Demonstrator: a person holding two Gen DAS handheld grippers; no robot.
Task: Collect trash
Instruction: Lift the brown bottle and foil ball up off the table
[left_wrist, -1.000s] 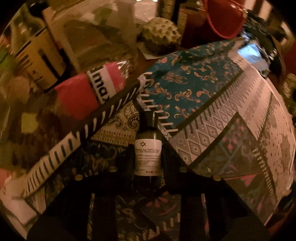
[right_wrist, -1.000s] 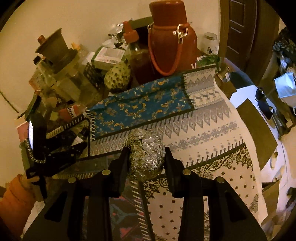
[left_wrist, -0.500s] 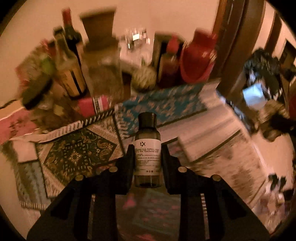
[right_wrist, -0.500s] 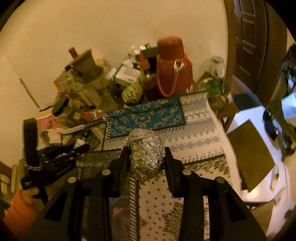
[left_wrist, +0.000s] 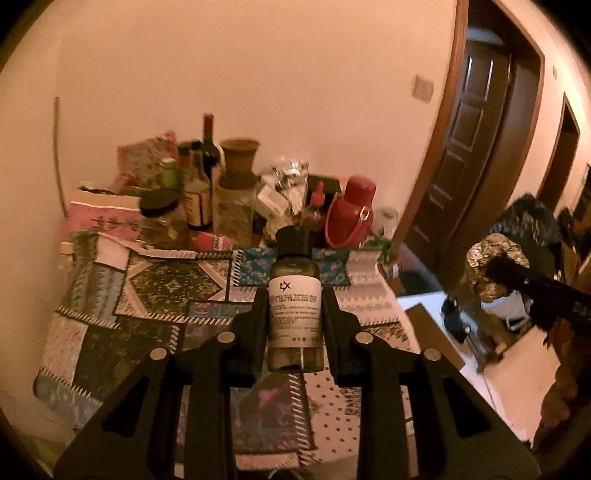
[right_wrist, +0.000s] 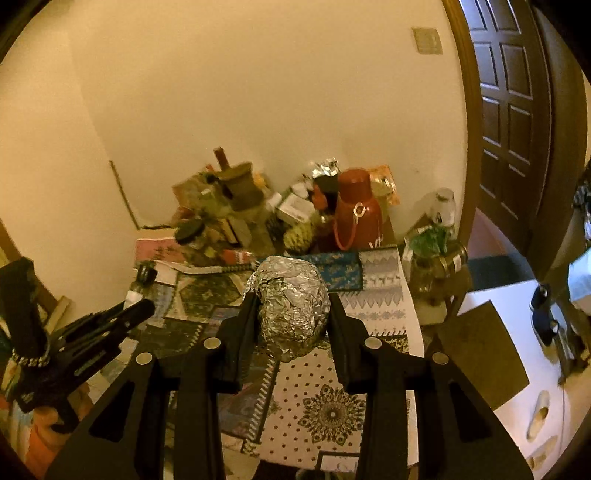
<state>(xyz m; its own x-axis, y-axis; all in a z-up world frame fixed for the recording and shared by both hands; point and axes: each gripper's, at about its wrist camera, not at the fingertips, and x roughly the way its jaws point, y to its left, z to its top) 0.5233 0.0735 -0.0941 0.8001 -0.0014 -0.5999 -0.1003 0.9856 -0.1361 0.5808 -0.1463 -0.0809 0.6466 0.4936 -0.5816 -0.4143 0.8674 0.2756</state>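
Trash sits in both claws, clear of the worktop (left_wrist: 147, 295); my left claw (left_wrist: 294, 314) is clamped on the small dark bottle (left_wrist: 294, 295), upright so it cannot slip through; my right claw (right_wrist: 291, 314) is squeezed on the foil ball (right_wrist: 290, 306), gripped across its middle; I judge both are raised for carrying to a bin I cannot see.
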